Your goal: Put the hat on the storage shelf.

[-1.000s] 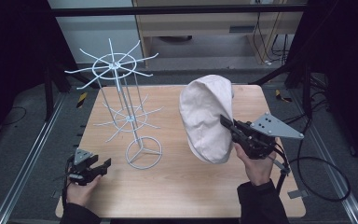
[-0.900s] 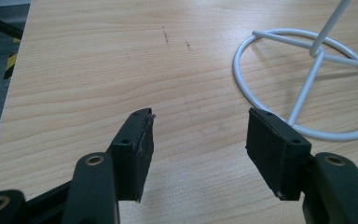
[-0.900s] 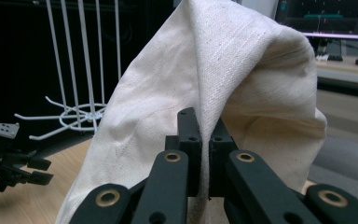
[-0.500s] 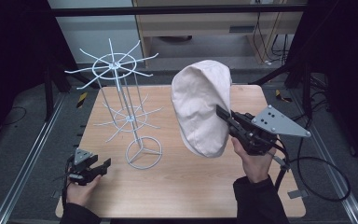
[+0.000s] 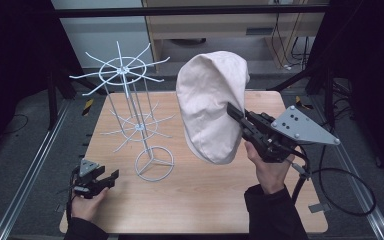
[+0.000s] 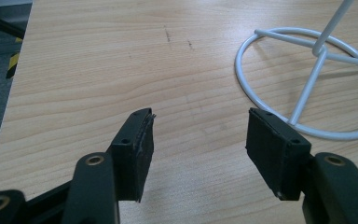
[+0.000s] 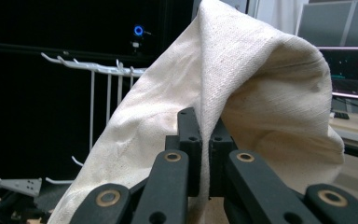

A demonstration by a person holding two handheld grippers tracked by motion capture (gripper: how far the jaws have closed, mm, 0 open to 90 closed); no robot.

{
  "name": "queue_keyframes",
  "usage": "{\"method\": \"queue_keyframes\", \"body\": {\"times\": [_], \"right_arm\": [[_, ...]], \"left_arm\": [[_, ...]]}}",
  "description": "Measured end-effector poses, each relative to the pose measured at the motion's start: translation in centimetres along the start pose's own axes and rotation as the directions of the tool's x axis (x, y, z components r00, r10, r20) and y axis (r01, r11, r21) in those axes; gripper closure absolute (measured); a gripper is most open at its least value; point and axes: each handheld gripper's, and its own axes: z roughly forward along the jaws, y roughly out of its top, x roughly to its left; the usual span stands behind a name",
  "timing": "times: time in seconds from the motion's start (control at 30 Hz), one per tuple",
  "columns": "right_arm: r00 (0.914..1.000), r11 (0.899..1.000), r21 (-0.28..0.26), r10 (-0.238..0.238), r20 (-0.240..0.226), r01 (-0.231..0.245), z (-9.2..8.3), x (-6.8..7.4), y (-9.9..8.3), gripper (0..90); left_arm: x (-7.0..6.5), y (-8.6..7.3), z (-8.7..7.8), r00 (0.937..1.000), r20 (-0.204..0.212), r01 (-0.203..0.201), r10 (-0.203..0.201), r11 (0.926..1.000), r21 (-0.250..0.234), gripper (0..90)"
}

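Note:
A cream cloth cap (image 5: 211, 107) hangs in the air over the right half of the wooden table (image 5: 200, 200), held up by my right gripper (image 5: 232, 111), which is shut on a fold of its fabric. In the right gripper view the jaws pinch the cap (image 7: 242, 93) at my right gripper (image 7: 204, 122). A white wire rack (image 5: 125, 70) with radiating arms stands left of the cap on a ring base (image 5: 153, 163). My left gripper (image 5: 111, 174) rests low at the table's front left, open, with nothing between its pads; in its own view my left gripper (image 6: 198, 135) faces the rack's ring base (image 6: 307, 84).
Metal rails run along both sides of the table. A black cable (image 5: 350, 185) loops on the floor at the right. A wooden cabinet (image 5: 220, 20) stands behind the table.
My right gripper has risen with the cap and carried it a little toward the rack. The left gripper has stayed where it was.

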Motion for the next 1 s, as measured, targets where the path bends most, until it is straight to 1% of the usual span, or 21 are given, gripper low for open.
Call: {"method": "queue_keyframes", "body": {"times": [0.17,0.23,0.47,0.6,0.73,1.0], "right_arm": [[0.9999,0.999,-0.031,-0.008,-0.011,0.008,0.4,0.6,0.8,88.7],[0.9997,0.999,-0.037,-0.017,-0.016,0.016,0.6,0.9,1.2,88.7],[0.9987,0.998,-0.056,-0.038,-0.033,0.036,1.5,1.8,2.4,88.7],[0.9981,0.998,-0.053,-0.047,-0.038,0.045,2.2,2.3,2.8,88.7],[0.9976,0.998,-0.054,-0.047,-0.051,0.044,3.1,2.6,3.1,88.7],[0.9948,0.998,-0.033,-0.048,-0.090,0.045,5.0,3.6,2.7,88.6]], "left_arm": [[0.0,0.0,0.0,1.0000,0.002,0.000,0.000,1.0000,0.001,41.2],[0.0,0.0,0.0,1.0000,0.002,-0.005,0.005,1.0000,0.004,41.2],[0.0,0.0,0.0,1.0000,-0.001,-0.002,0.002,1.0000,0.002,41.2],[0.0,0.0,0.0,1.0000,-0.001,-0.002,0.002,1.0000,0.003,41.2],[0.0,0.0,0.0,1.0000,-0.002,0.000,0.000,1.0000,-0.001,41.2],[0.0,0.0,0.0,1.0000,-0.003,-0.006,0.006,1.0000,0.004,41.2]]}}
